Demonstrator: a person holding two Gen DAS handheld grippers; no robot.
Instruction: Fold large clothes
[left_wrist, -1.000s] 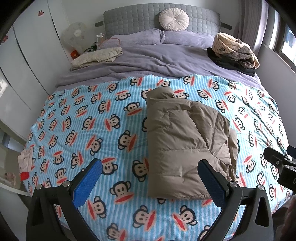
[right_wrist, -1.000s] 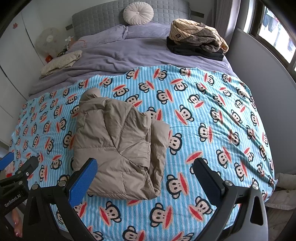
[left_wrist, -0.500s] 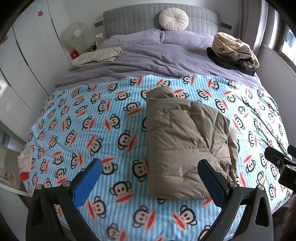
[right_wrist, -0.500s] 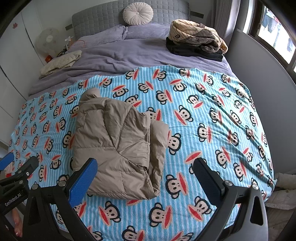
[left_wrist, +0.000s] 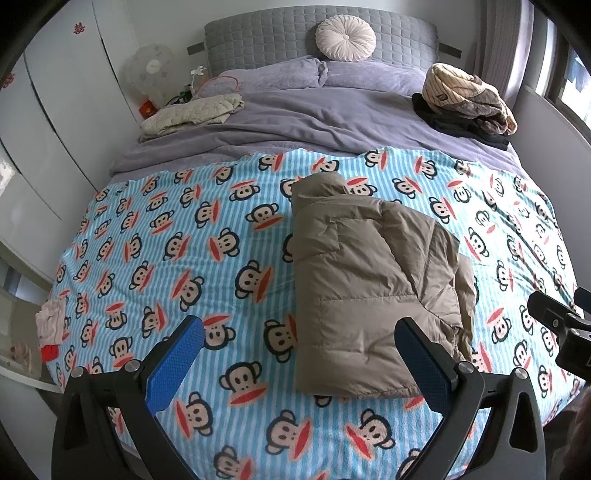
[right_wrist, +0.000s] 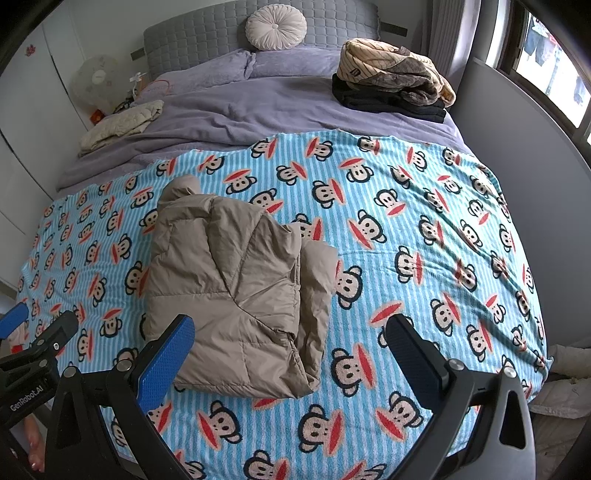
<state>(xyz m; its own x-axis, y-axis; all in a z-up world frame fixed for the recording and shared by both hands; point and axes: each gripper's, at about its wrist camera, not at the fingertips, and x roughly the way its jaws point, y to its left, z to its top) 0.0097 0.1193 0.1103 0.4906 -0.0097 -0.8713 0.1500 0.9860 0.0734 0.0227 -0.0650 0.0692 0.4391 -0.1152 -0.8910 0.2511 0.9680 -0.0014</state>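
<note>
Two grippers hover over the near edge of a bed, both with their blue-padded fingers spread wide and nothing between them. At the far left of the room stand white wardrobe doors (left_wrist: 55, 122) and a small fan (left_wrist: 149, 75) beside the grey headboard (left_wrist: 258, 40). A cream folded garment (left_wrist: 192, 116) lies on the purple duvet (left_wrist: 314, 122) near that corner. The left gripper (left_wrist: 299, 354) hangs above the blue striped blanket (left_wrist: 166, 240) printed with monkey faces, its right finger in front of the jacket's near edge. The tan puffer jacket (left_wrist: 365, 291) lies folded into a thick rectangle on the blanket, roughly mid-bed, collar end pointing toward the headboard. A round pale cushion (left_wrist: 345, 38) leans against the headboard above it. In the right wrist view the right gripper (right_wrist: 291, 347) hovers with its left finger in front of the jacket's near corner and its right finger over bare blanket. Farther right, a pile of striped and dark clothes (right_wrist: 391, 81) sits on the duvet by the window (right_wrist: 546, 48).
</note>
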